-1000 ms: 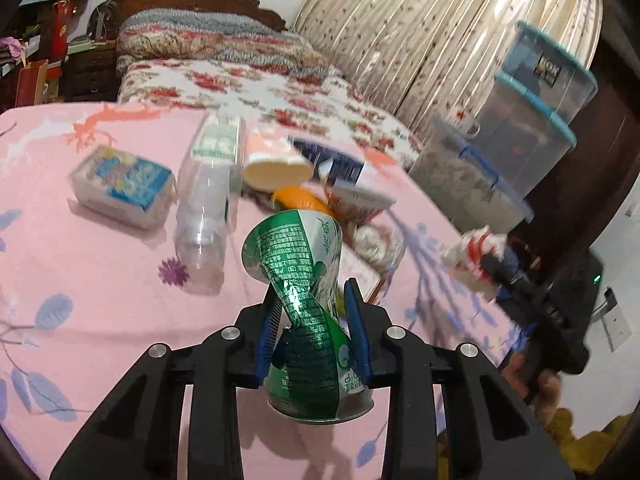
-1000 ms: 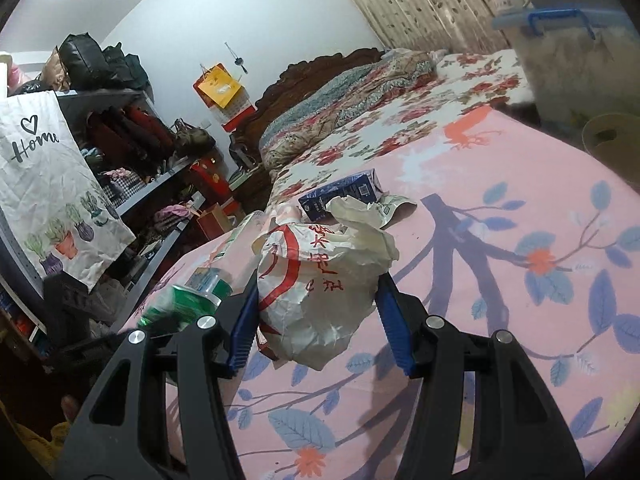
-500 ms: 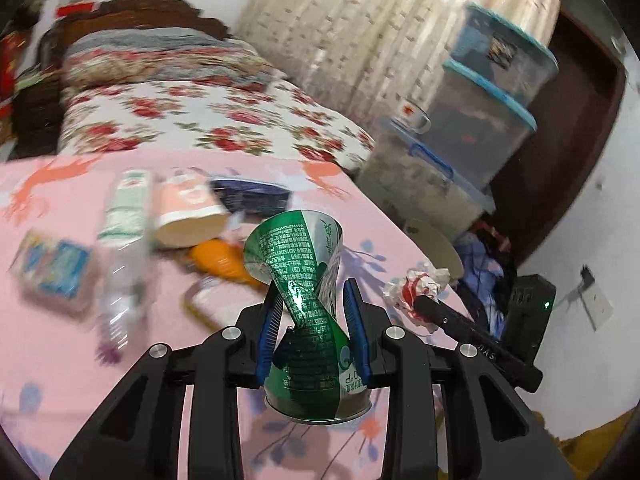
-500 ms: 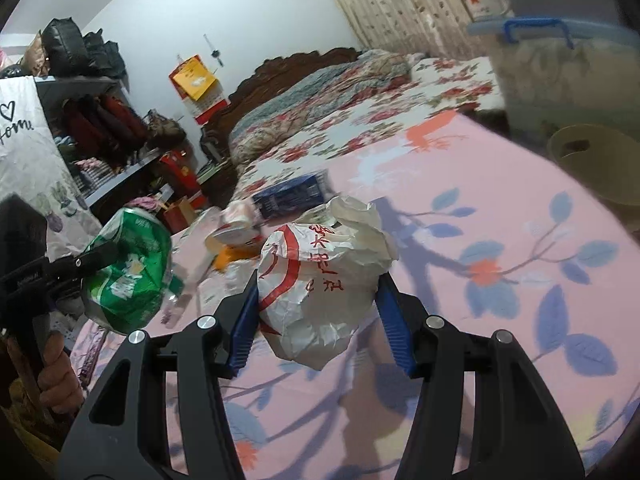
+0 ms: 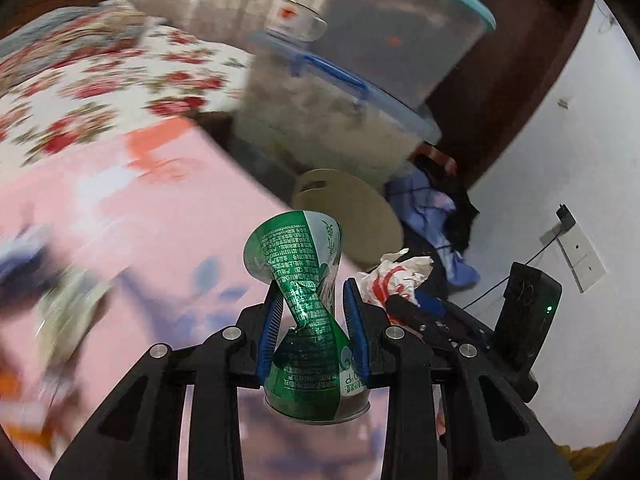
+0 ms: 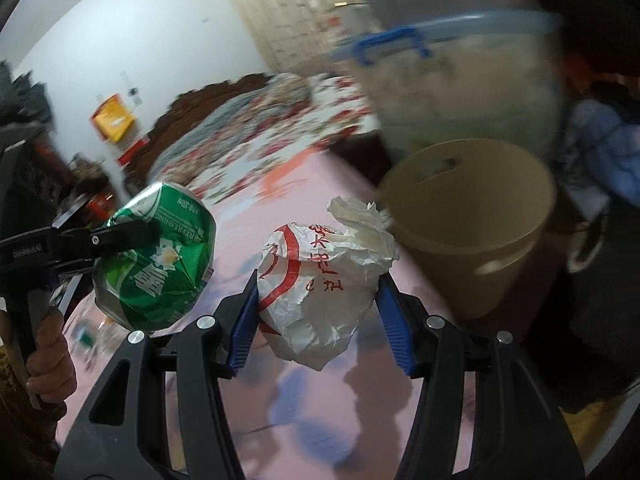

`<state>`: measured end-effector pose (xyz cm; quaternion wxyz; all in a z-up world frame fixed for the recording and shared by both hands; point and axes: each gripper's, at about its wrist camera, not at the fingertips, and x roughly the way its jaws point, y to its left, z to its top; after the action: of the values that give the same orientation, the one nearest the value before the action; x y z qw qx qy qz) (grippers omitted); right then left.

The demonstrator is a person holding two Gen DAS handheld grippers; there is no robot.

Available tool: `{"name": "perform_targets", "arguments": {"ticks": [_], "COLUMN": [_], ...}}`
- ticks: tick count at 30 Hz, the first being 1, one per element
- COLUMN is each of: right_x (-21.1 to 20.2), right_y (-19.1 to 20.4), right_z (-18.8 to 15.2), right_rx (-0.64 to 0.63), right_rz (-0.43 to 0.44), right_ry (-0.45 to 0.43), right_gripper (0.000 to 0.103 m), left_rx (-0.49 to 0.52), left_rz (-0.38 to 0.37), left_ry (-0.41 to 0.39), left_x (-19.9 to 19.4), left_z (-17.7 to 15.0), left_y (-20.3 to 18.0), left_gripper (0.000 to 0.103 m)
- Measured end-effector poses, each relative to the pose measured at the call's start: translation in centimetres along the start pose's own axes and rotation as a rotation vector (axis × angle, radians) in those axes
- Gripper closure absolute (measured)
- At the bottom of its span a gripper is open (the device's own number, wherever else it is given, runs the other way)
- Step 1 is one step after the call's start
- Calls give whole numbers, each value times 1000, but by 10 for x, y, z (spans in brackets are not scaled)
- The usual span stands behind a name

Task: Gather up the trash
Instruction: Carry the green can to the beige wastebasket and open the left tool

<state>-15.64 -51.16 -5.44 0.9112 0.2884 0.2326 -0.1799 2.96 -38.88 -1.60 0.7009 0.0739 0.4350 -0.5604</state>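
Left gripper (image 5: pixel 312 320) clamped on crushed green can (image 5: pixel 308 312), long axis along fingers. Right gripper (image 6: pixel 318 300) clamped on crumpled paper wrapper (image 6: pixel 320 280). Tan bin (image 6: pixel 480 248) ahead-right beyond pink table (image 6: pixel 320 420) edge; right gripper nearer, judged first to drop.

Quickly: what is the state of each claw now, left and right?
Left claw: closed on the crushed green metal can.
Right claw: closed on the crumpled white paper wrapper with red print.

Motion-blurred litter (image 5: pixel 60 312) on the pink tablecloth (image 5: pixel 160 232), unidentifiable; far rim of tan bin (image 5: pixel 320 178) behind crushed can (image 5: pixel 308 280).
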Motion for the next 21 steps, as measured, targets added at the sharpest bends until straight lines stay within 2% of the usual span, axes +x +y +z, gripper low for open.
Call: {"name": "perform_targets", "arguments": {"ticks": [4,7,8,9,10,12,14,17,21], "right_x": [17,34,41,46,49,45,35,20,10], "right_y": [-54,-76,-84,-90,-95,-101,-101,-95,-76], "right_z": [34,50,54,57,59,58,55,47,33], "right_rx": [74,83,87,104,134,166,172,182,195], "right_rz": [-57,-95,-120,-139,-146,-122,-113,-82,21], "right_ry": [3,20,26,30,20,3,-31,-75,-75], "right_gripper": [45,37,26,21,20,20,20,25,37], "left_rx": [70,104,104,100,94,72,42,23,14], "left_rz": [-20,-4,12,36,56,85,71,40,-12], "left_ry": [49,76,80,83,81,82,80,56,32], "left_x": [68,119,135,147,154,166,161,127,47], "left_z": [49,76,83,87,90,96,95,82,39], "left_y": [-34,-50,-53,-54,-55,-52,-47,-40,-22], "left_gripper": [74,72,66,46,41,41,41,41,41]}}
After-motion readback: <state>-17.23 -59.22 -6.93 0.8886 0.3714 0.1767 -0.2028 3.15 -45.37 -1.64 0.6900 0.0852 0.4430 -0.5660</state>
